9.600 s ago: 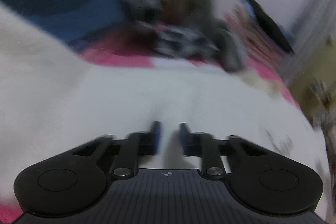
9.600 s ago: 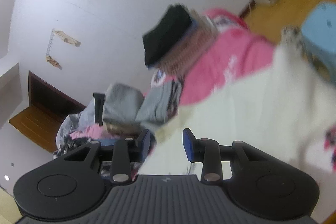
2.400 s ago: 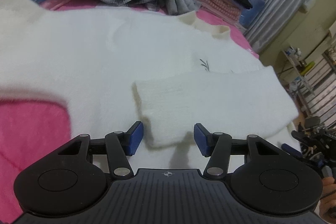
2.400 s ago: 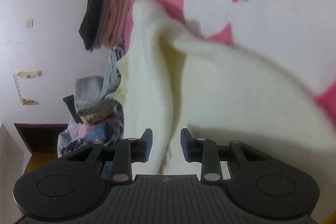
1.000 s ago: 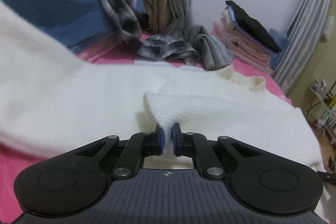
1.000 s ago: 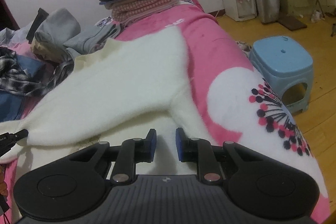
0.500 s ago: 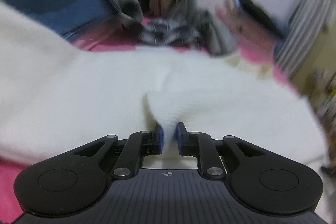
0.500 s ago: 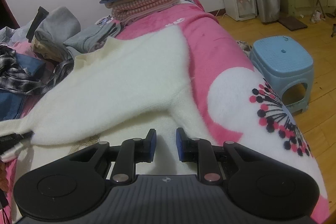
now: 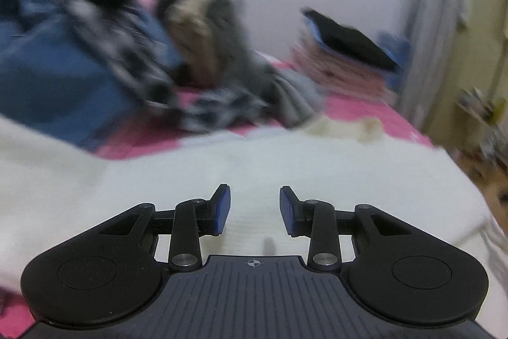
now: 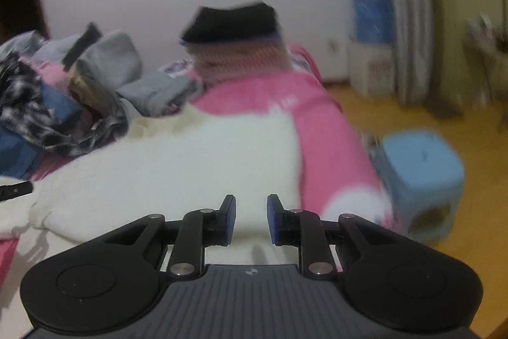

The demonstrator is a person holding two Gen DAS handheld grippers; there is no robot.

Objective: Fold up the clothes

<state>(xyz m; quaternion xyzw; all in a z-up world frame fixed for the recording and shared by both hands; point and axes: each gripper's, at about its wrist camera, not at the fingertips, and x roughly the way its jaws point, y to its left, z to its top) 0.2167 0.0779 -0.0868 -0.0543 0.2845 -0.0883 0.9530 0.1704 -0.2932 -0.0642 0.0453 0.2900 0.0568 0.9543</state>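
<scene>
A white fuzzy sweater (image 9: 285, 161) lies spread on the pink bed; it also shows in the right wrist view (image 10: 190, 161), with its cream collar (image 9: 343, 126) at the far end. My left gripper (image 9: 252, 208) is open and empty just above the sweater's near part. My right gripper (image 10: 250, 216) is open and empty over the sweater's near edge. Both views are blurred by motion.
A heap of unfolded clothes, with blue denim (image 9: 57, 78) and a plaid shirt (image 10: 38, 116), lies at the back left. A folded stack topped by a black garment (image 10: 231, 21) stands at the bed's far end. A light blue stool (image 10: 422, 180) stands on the wooden floor to the right.
My left gripper has opened and let go of the sweater fold, which now lies flat. My right gripper has opened wider and both cameras have swung upward.
</scene>
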